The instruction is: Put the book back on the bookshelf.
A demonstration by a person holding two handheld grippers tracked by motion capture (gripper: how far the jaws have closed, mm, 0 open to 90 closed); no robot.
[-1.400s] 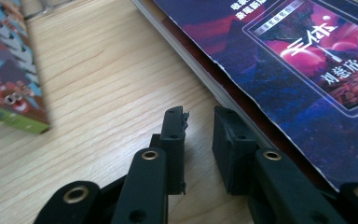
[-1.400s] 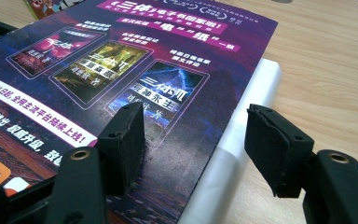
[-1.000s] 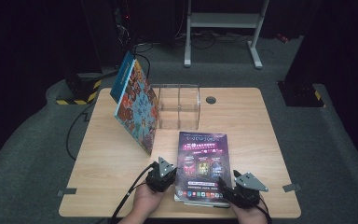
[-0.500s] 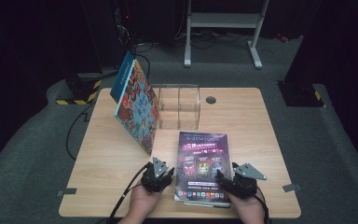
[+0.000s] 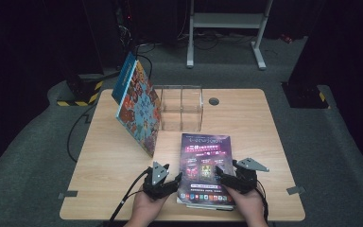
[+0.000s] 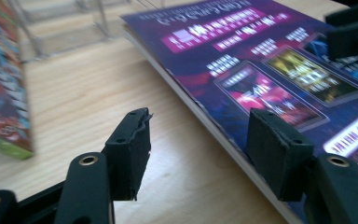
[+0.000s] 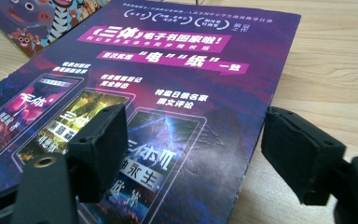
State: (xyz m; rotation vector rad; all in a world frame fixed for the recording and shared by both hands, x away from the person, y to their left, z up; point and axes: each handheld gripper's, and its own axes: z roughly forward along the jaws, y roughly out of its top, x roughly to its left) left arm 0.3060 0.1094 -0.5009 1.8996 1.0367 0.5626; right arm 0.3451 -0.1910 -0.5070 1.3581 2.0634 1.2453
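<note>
**Both grippers opened at the magazine's edges**

Since a second ago I see my left gripper [image 5: 163, 182] pulled a little off the magazine [image 5: 205, 161] toward the table's near left, and its jaws have just been opening; now they stand apart with nothing pinched. In the left gripper view one jaw hangs over bare table [image 6: 98, 112] and the other over the magazine's left edge, so that edge runs between them, unpressed. My right gripper [image 5: 236, 177] has slid slightly along the right edge, and its jaws have also just been opening; they gape wide, holding nothing. In the right gripper view one jaw sits above the purple cover [image 7: 177, 93], the other above wood beyond the right edge. The magazine lies flat at the near middle of the table, in front of the clear box [image 5: 182, 106], with the leaning book [image 5: 137, 106] to its left.
</note>
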